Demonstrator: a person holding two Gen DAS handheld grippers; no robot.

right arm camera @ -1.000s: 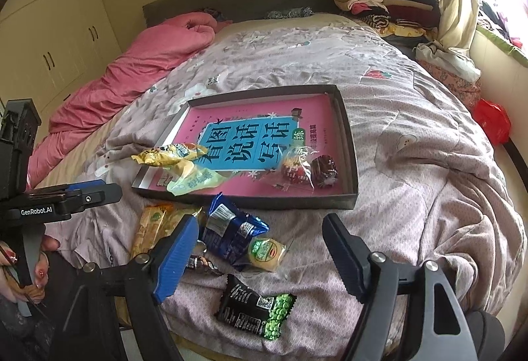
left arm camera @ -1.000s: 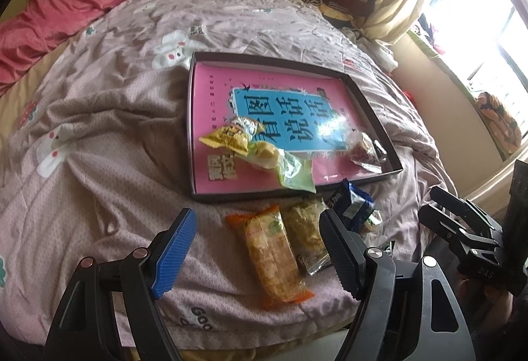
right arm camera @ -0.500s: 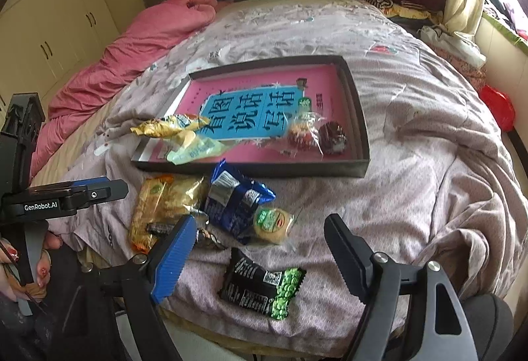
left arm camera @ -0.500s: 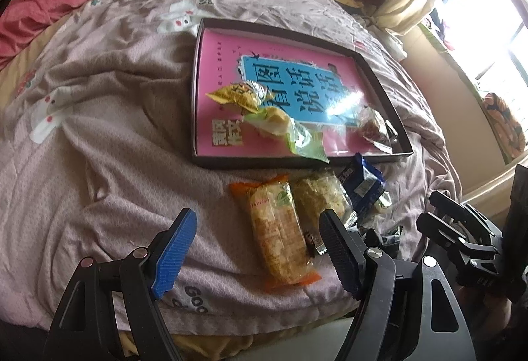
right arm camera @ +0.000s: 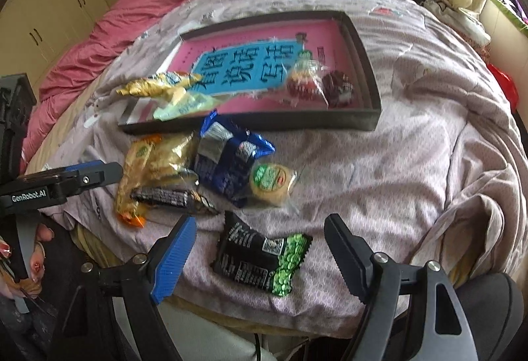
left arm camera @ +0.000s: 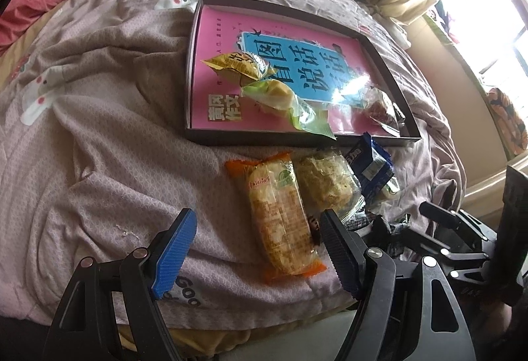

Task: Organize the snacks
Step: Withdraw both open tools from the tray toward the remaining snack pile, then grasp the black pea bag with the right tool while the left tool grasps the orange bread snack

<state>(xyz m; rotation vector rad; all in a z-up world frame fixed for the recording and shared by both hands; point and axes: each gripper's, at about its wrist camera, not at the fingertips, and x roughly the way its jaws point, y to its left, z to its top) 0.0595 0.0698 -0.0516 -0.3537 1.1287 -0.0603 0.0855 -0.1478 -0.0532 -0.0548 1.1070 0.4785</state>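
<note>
Left gripper (left arm camera: 254,248): jaws apart, empty, above orange packet (left arm camera: 279,215).
Right gripper (right arm camera: 260,248): jaws apart, empty, above black-green packet (right arm camera: 260,258).
Tray (right arm camera: 264,125): holds four snacks.

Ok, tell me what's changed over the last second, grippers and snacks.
Both grippers have come down toward the near edge of the bed, tilting further downward: the left gripper over the orange packet, the right gripper over the black-and-green packet. Both are open and hold nothing. The snacks and the tray lie as before.
</note>
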